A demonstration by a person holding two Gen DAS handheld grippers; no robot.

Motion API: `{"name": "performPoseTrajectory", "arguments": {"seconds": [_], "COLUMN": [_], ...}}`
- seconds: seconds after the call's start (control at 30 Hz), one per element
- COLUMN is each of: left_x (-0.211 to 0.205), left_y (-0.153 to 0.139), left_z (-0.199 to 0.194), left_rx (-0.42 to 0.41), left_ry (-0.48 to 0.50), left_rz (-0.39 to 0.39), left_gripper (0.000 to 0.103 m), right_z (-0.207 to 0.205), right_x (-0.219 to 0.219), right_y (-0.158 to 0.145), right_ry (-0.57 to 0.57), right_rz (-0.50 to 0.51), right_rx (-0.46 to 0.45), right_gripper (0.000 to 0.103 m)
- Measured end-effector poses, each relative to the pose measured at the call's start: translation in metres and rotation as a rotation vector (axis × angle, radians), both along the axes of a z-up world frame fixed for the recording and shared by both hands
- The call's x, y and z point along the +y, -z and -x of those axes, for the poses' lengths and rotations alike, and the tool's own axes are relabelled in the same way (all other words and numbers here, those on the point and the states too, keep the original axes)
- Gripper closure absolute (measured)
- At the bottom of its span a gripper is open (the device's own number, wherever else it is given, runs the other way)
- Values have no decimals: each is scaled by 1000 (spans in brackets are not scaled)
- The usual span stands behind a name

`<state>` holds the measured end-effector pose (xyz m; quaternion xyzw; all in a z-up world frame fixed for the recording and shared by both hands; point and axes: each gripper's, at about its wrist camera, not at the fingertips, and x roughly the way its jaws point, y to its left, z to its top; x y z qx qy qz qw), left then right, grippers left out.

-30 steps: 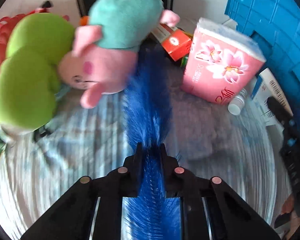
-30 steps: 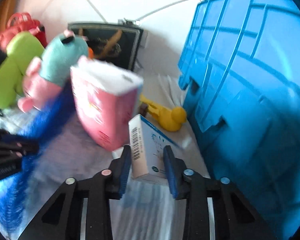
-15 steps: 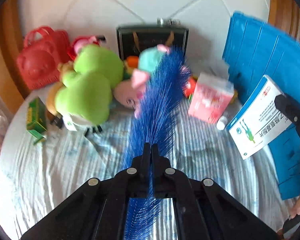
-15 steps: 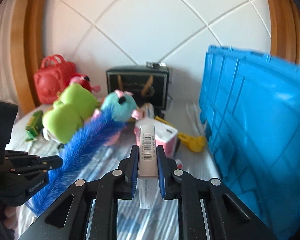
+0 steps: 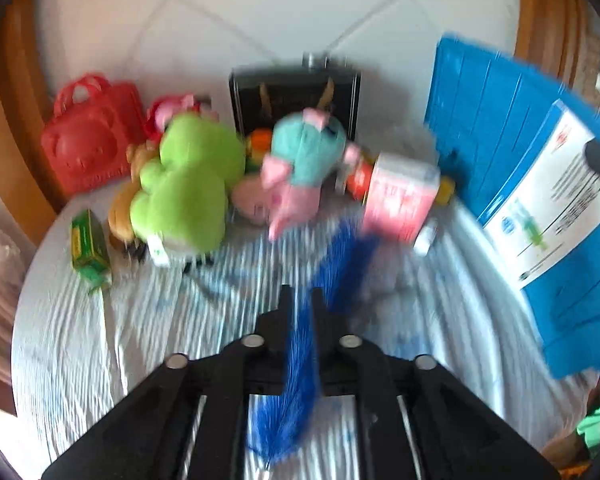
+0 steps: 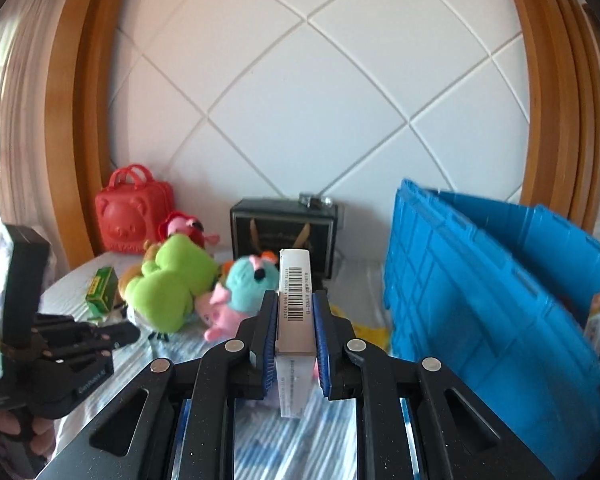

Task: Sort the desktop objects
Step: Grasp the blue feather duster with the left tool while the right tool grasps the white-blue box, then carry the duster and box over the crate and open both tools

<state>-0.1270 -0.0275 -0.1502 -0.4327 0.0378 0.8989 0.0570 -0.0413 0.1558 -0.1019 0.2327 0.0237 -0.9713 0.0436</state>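
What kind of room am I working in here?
Probably a bedroom: a padded white headboard in a wooden frame, a rumpled striped sheet, and plush toys piled against it.

A white padded wall [image 6: 312,92] with diagonal seams fills the view from ten to two o'clock. A curved wooden frame [image 6: 70,120] borders it at nine and three o'clock. A pale curtain [image 6: 4,100] hangs at far nine o'clock.

White barcoded box [image 6: 295,312] held upright; blue feathery duster [image 5: 300,368] hangs blurred.
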Motion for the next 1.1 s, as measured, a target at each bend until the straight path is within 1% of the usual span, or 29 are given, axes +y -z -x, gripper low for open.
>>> {"name": "performPoseTrajectory", "arguments": {"seconds": [0.03, 0.1, 0.2, 0.33, 0.37, 0.4, 0.43, 0.47, 0.57, 0.6, 0.63, 0.7, 0.8, 0.93, 1.0, 1.1], "left_x": [-1, -3, -2, 2, 0, -1, -3, -4, -2, -1, 0, 0, 3, 24, 46, 90], "left_y": [15, 47, 81, 120, 129, 136, 139, 136, 109, 93, 71, 34, -28, -110, -151, -203], "left_z": [1, 2, 3, 10, 10, 11, 10, 8, -1, -6, -12, -19, -31, -41, -43, -53], "left_rx": [-39, -105, -179, -263, -284, -302, -316, -301, -230, -186, -129, -50, 92, 264, 336, 441], "left_ry": [4, 25, 57, 66, 65, 62, 58, 50, 72, 74, 75, 73, 74, 97, 124, 161], "left_rz": [17, 63, 83, 117, 109, 93, 79, 74, 59, 57, 42, 7, -39, -117, -156, -176], "left_gripper": [69, 54, 53, 53, 57, 82, 85, 87, 92, 93, 93, 94, 96, 101, 102, 102], "right_z": [2, 8, 16, 19, 18, 17, 15, 13, 6, 3, 0, -6, -18, -36, -46, -59], "right_x": [3, 7, 7, 3, 4, 3, 4, 4, 2, 2, 3, 4, 11, 33, 52, 79], "right_y": [9, 30, 61, 82, 83, 84, 84, 83, 72, 65, 57, 39, 2, -62, -97, -139], "right_ry": [1, 8, 26, 50, 54, 60, 64, 69, 79, 82, 81, 81, 78, 94, 110, 145], "right_rz": [12, 42, 60, 65, 65, 63, 61, 57, 39, 32, 31, 36, 42, 48, 50, 12], "right_rx": [-27, -91, -176, -231, -236, -241, -244, -243, -218, -203, -183, -138, -43, 104, 174, 267], "right_gripper": [86, 86, 86, 86, 86, 86, 86, 86, 86, 86, 86, 86, 86, 86, 86, 86]}}
